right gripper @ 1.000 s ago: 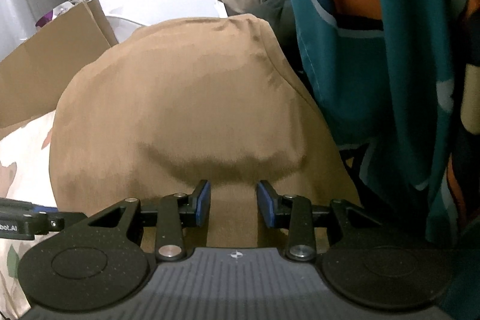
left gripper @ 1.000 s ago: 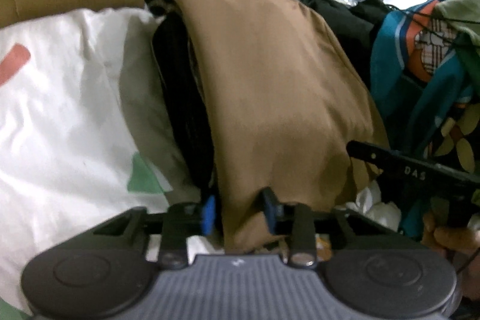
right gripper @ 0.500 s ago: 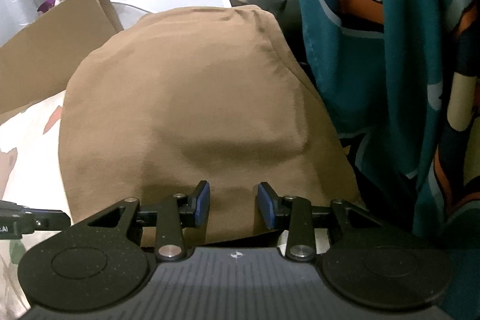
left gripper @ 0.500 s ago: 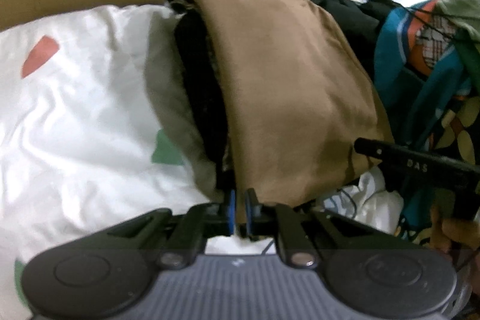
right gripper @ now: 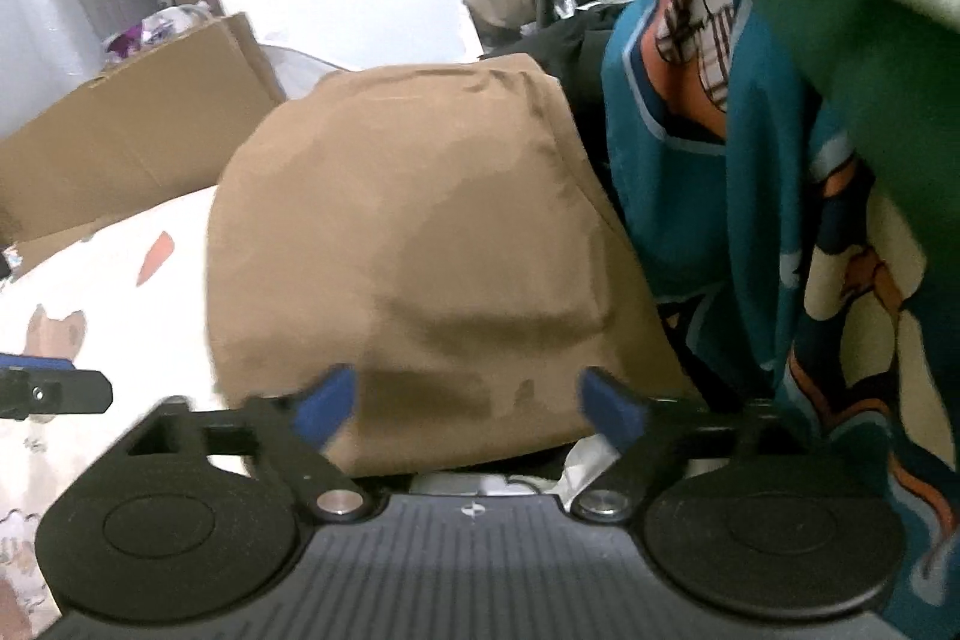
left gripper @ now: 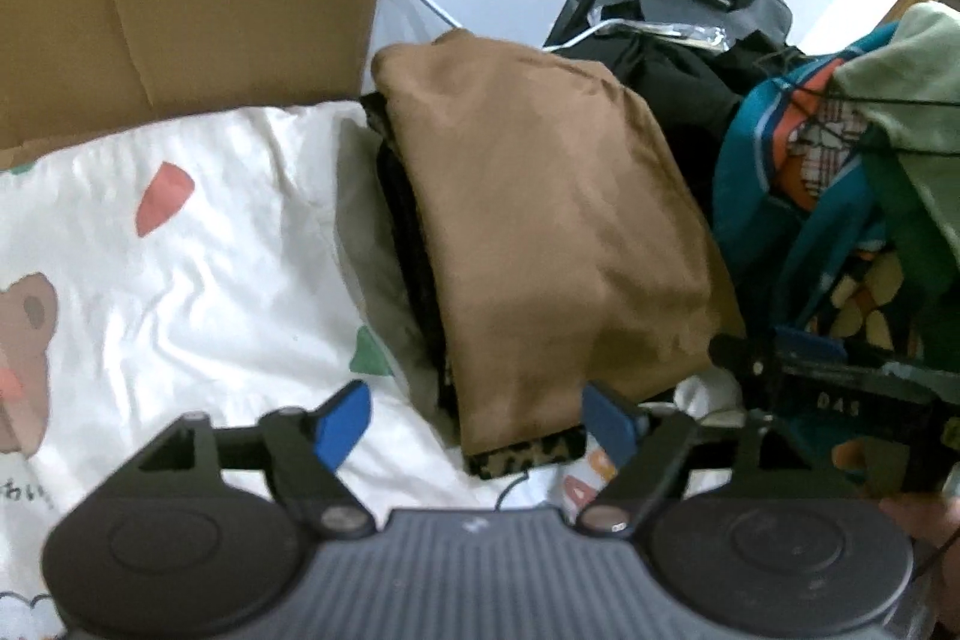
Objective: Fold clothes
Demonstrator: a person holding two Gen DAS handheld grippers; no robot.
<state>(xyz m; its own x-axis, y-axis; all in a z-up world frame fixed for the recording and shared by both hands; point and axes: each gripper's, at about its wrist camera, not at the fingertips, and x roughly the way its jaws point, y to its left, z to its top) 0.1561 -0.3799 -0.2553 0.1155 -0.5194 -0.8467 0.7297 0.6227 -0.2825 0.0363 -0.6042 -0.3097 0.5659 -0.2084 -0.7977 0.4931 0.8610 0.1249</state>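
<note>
On white bedsheet (left gripper: 180, 292), one folded brown garment (left gripper: 540, 220), two jaws opening

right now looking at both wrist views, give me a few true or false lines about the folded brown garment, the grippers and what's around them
1. The brown garment lies folded on top of a pile. True.
2. The left gripper is clamped on the garment. False: its jaws are opening, nothing pinched.
3. The right gripper holds the teal cloth. False: its jaws are opening, empty.
4. A cardboard box stands behind the white printed sheet. True.
</note>
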